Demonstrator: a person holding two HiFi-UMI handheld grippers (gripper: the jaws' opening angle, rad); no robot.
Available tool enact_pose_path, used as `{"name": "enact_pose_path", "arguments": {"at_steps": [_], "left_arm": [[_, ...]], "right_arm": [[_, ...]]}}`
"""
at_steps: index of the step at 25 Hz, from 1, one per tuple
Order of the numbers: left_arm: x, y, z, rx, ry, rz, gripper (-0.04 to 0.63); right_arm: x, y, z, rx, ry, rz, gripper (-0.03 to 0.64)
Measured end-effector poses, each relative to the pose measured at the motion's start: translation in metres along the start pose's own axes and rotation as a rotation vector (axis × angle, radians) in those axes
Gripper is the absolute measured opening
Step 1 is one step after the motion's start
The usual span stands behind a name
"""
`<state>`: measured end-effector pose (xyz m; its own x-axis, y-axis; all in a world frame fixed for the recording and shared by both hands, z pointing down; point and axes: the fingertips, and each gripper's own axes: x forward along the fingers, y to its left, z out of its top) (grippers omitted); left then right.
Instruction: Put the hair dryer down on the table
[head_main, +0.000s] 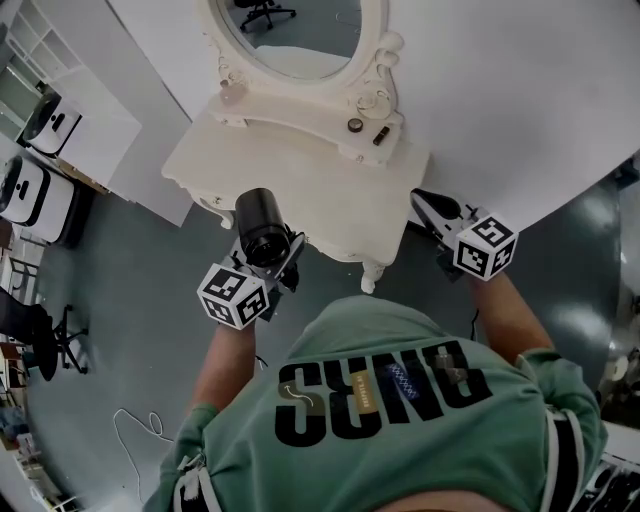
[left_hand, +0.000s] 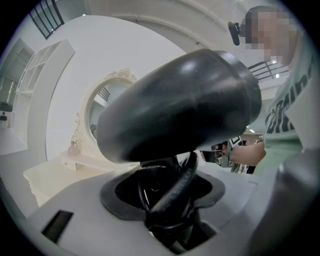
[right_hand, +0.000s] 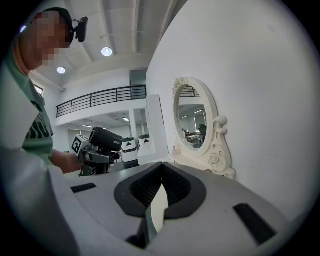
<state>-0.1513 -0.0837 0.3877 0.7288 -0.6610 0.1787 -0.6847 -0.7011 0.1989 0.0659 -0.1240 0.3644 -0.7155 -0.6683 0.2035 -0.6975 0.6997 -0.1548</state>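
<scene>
Ahead, white table, oval mirror, hair dryer near edge

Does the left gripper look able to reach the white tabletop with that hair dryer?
Probably yes: the left gripper holds the hair dryer at the edge of the table, whose top looks bare there.

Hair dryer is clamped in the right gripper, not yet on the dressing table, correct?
No: the left gripper clamps the hair dryer, as the head view shows; it is not yet on the dressing table.
</scene>
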Motion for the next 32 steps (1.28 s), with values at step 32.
{"name": "enact_pose_path", "arguments": {"at_steps": [32], "left_arm": [[0.172, 0.221, 0.023, 0.499, 0.339, 0.118, 0.235]], "right_arm": [[0.192, -0.140, 0.041, -0.074, 0.018, 0.164, -0.006]]}}
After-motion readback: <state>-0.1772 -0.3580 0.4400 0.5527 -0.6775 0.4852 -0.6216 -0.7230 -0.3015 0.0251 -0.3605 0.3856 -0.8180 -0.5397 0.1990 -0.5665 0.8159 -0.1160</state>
